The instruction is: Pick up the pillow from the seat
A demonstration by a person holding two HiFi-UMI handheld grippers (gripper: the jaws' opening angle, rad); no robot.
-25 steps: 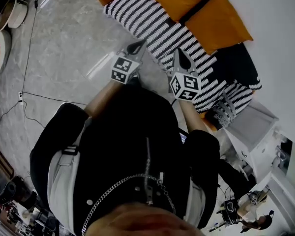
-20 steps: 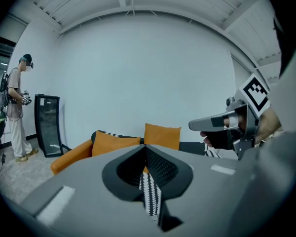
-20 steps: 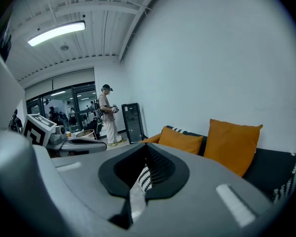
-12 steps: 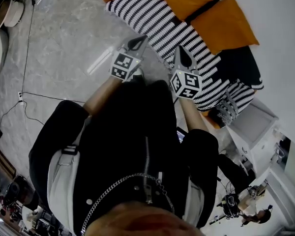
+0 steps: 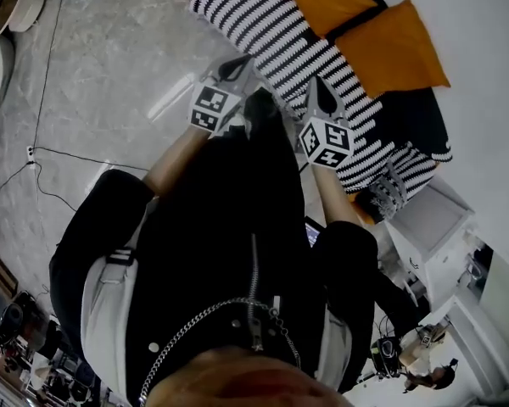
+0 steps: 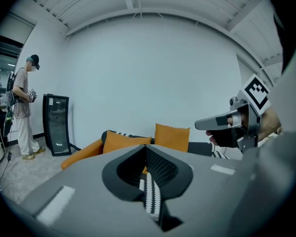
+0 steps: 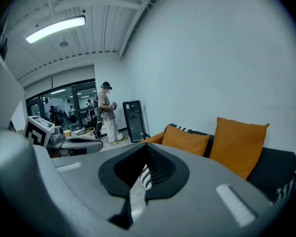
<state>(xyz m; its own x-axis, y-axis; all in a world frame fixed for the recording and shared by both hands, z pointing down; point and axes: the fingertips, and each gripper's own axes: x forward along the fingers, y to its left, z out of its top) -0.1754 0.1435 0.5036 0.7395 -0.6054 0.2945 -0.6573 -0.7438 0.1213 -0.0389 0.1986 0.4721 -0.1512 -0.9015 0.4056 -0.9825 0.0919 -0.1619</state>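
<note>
Grey stone floor point(image 5: 110, 66) borders a striped sofa seat point(image 5: 280, 41). We hold the left gripper point(image 5: 234, 68) and right gripper point(image 5: 322, 97) clenched and empty, well short of the orange pillow point(image 5: 397, 47). It leans untouched on the seat; reaching, gripping and lifting are left.

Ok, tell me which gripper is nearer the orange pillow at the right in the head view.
Right. The right gripper hangs over the striped seat, just short of that pillow; the left gripper is at the seat's outer edge, farther away.
</note>
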